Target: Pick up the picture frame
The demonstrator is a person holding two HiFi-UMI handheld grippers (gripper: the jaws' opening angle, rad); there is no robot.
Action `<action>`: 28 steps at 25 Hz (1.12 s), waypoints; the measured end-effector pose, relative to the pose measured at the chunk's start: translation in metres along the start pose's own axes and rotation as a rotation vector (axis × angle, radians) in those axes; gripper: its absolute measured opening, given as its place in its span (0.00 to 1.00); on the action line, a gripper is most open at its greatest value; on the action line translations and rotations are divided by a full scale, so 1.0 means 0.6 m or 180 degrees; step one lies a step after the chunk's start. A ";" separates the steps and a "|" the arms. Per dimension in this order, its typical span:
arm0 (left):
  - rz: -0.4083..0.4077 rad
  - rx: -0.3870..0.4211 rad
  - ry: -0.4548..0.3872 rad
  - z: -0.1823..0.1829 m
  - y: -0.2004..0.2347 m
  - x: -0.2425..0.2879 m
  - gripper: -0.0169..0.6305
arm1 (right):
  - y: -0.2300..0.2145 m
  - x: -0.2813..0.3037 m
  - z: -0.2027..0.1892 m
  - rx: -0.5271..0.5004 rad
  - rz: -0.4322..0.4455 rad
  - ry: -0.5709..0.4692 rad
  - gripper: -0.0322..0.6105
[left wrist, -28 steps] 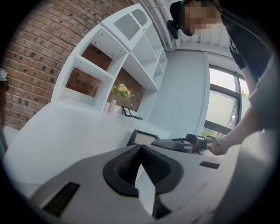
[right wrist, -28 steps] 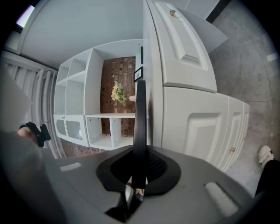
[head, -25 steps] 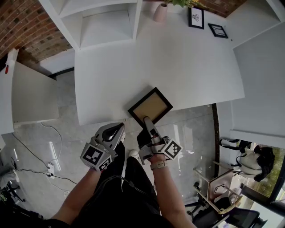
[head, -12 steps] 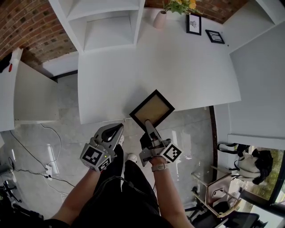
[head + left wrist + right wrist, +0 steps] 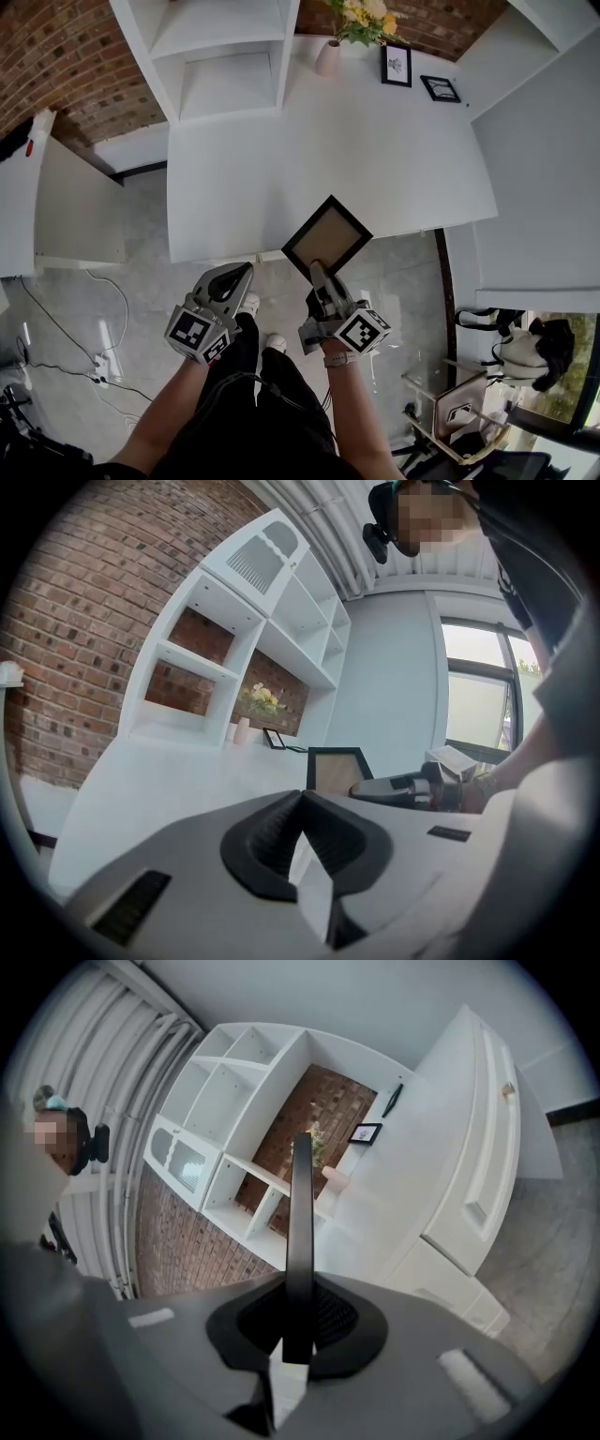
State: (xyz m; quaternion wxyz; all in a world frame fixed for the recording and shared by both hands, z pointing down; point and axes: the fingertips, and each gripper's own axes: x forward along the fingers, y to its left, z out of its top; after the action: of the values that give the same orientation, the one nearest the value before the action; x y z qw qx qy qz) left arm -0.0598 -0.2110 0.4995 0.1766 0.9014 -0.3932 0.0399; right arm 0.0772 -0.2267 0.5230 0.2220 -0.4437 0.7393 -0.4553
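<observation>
The picture frame [image 5: 327,235], black-edged with a tan panel, hangs over the white table's front edge [image 5: 225,251]. My right gripper [image 5: 317,270] is shut on its near corner. In the right gripper view the frame [image 5: 300,1222] shows edge-on as a dark upright bar clamped between the jaws of that gripper [image 5: 298,1321]. My left gripper [image 5: 240,274] hovers to the left of the frame, off the table, shut with nothing in it. The left gripper view has its jaws [image 5: 300,803] closed together, with the frame [image 5: 336,769] and the right gripper [image 5: 405,787] beyond them.
A white shelf unit [image 5: 230,66] stands at the back of the table. Beside it are a vase of flowers [image 5: 329,54] and two small framed pictures [image 5: 397,65] [image 5: 440,88]. A white cabinet [image 5: 66,202] stands at the left, cables lie on the floor [image 5: 103,319], and a chair [image 5: 469,403] is at lower right.
My right gripper has risen and rolled, taking the frame off the table top so it now tilts over the front edge. The left gripper has risen a little.
</observation>
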 end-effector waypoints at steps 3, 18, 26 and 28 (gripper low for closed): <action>0.0028 0.0038 -0.0055 0.013 -0.005 -0.003 0.03 | 0.012 -0.012 0.012 -0.0280 -0.0002 -0.0002 0.09; 0.0192 0.0146 -0.0271 0.058 -0.021 -0.031 0.04 | 0.059 -0.064 0.048 -0.1014 0.0004 -0.0092 0.09; 0.0311 0.0185 -0.0388 0.077 -0.022 -0.056 0.04 | 0.087 -0.084 0.054 -0.1349 0.0051 -0.0124 0.09; 0.0348 0.0166 -0.0430 0.082 -0.023 -0.062 0.04 | 0.091 -0.090 0.056 -0.1421 0.0051 -0.0132 0.09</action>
State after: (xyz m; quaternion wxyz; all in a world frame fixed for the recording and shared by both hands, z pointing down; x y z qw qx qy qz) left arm -0.0790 -0.1938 0.4416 0.1237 0.8835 -0.4517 -0.0012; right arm 0.1043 -0.1857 0.4549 0.1370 -0.4853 0.8205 -0.2694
